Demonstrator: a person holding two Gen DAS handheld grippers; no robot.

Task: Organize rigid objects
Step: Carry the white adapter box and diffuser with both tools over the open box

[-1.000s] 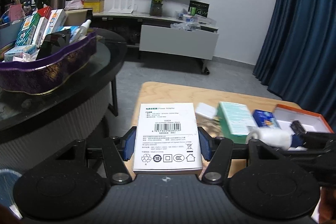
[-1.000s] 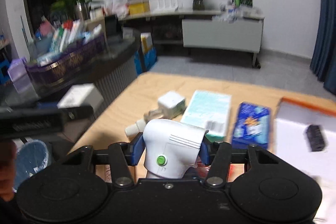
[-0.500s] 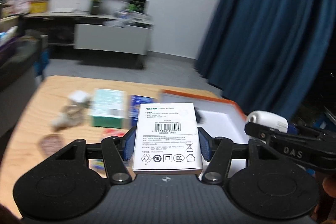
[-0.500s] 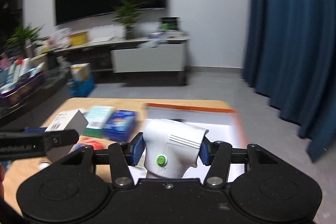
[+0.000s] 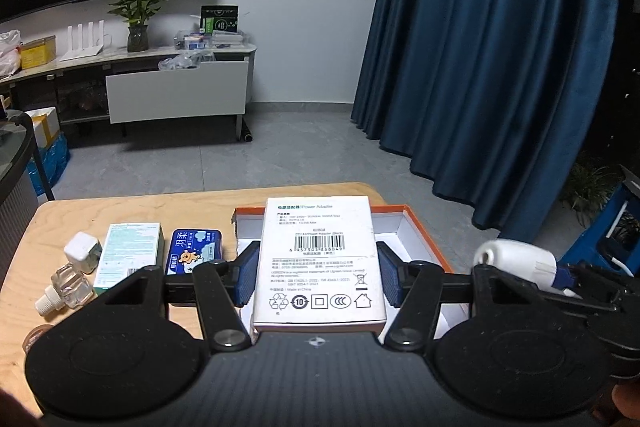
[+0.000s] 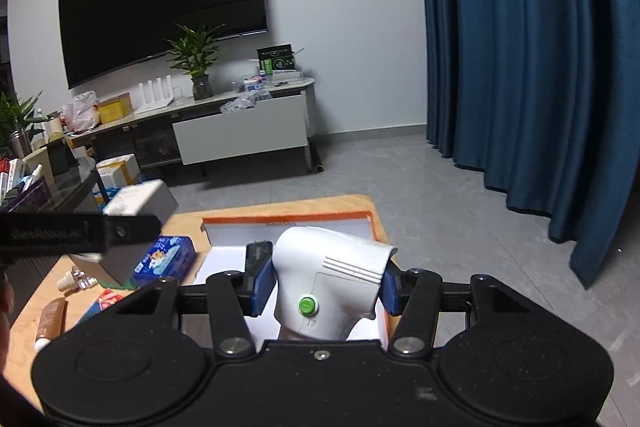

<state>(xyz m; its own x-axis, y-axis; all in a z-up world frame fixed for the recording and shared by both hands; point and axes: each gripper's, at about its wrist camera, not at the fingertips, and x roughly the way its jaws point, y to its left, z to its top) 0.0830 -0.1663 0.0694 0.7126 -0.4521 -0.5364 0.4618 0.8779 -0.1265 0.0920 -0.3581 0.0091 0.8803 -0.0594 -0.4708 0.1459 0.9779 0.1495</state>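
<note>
In the left wrist view, the left gripper (image 5: 318, 273) is clenched on a white power adapter box (image 5: 320, 263); both blue pads press on its long sides and the label with the barcode faces up. The box is held above an open tray with an orange rim (image 5: 420, 223), which lies at the right end of the wooden table (image 5: 160, 201). To the left of the tray lie a blue tin (image 5: 191, 247) and then a pale green box (image 5: 130, 251). Further left are a small white charger cube (image 5: 82, 251) and a clear little bottle (image 5: 64, 289) near it. At the right edge of this view the right gripper (image 5: 576, 283) shows from the side, with a white device (image 5: 516, 259) between its fingers.

In the right wrist view, the right gripper (image 6: 322, 287) is grasping the white device (image 6: 328, 283), which has a round green button (image 6: 306, 305); the pads press on both its sides. It hangs over the orange-rimmed tray (image 6: 288, 221), whose white inside shows behind it. At the left, the left gripper (image 6: 80, 233) holds the white box (image 6: 136, 201) above the table. Below it lie the blue tin (image 6: 164, 261), the clear bottle (image 6: 78, 281) and a brown stick-like object (image 6: 50, 319) near the left edge of the table.
</note>
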